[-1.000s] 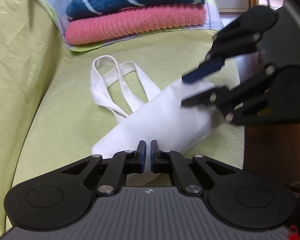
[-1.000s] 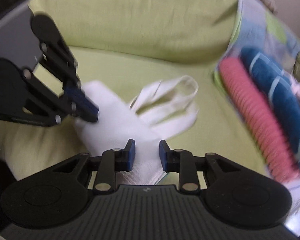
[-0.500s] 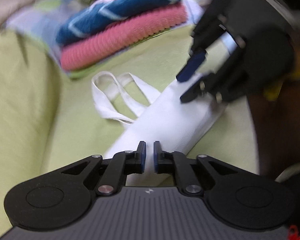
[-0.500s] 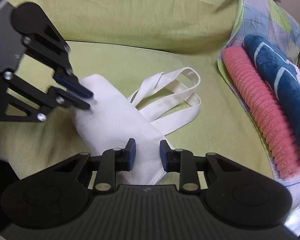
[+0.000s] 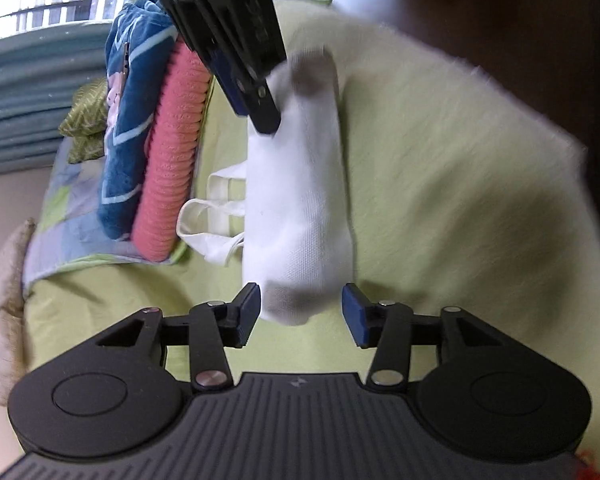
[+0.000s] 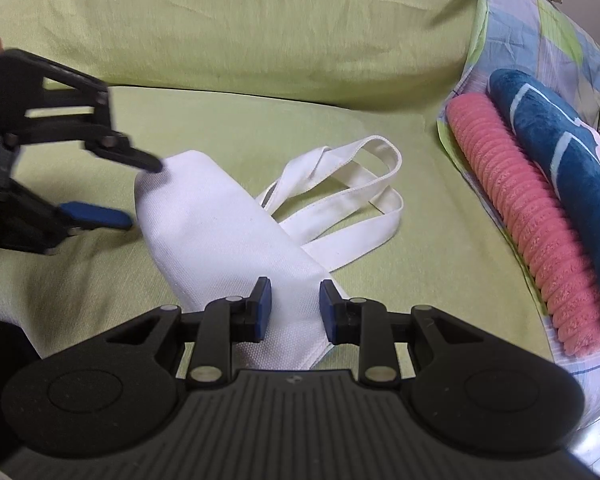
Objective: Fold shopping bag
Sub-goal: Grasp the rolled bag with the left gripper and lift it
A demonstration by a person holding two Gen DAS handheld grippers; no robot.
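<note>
Both jaws apart: my left gripper (image 5: 302, 314) gapes wide around one end of the shopping bag (image 6: 224, 236), pads clear of the cloth on either side; my right gripper (image 6: 294, 312) is parted narrower over the bag's other end, cloth between the pads, contact unclear. Bag is white, folded into a long narrow strip, lying flat on the green couch seat (image 6: 240, 120). Its handles (image 6: 352, 184) loop out sideways from the strip toward the pink towel (image 6: 528, 216). Blue striped towel (image 6: 560, 152) sits against the pink one, both on a patchwork cloth (image 6: 540, 28) beyond the handles.
</note>
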